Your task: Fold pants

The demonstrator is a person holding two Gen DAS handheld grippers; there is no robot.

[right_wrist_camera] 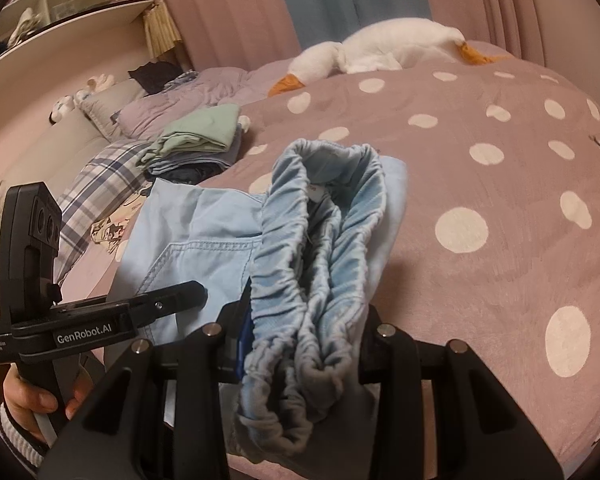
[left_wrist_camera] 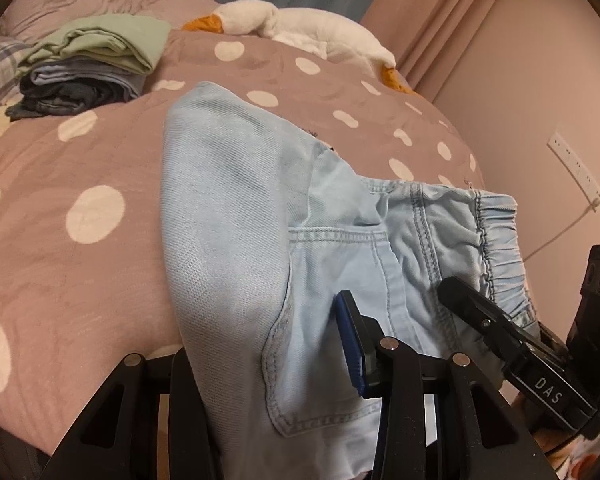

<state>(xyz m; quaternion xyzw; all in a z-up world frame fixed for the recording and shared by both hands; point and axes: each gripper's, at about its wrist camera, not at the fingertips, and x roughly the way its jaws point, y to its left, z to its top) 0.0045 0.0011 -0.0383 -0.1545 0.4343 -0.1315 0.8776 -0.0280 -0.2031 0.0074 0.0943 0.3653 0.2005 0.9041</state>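
Note:
Light blue denim pants point(left_wrist_camera: 236, 208) lie folded on the polka-dot bedspread point(left_wrist_camera: 80, 168), back pocket up, elastic waistband point(left_wrist_camera: 500, 248) at the right. My left gripper point(left_wrist_camera: 276, 344) is shut on the pants' near edge beside the pocket. My right gripper point(right_wrist_camera: 304, 332) is shut on the bunched elastic waistband point(right_wrist_camera: 320, 240) of the pants point(right_wrist_camera: 196, 232). The right gripper's finger point(left_wrist_camera: 480, 316) shows at the waistband in the left wrist view. The left gripper point(right_wrist_camera: 180, 296) shows on the fabric in the right wrist view.
A stack of folded clothes point(left_wrist_camera: 92, 64) with a green piece on top sits at the far left of the bed; it also shows in the right wrist view point(right_wrist_camera: 196, 144). A white plush goose point(left_wrist_camera: 300, 28) lies at the back. A plaid pillow point(right_wrist_camera: 96, 196) lies left.

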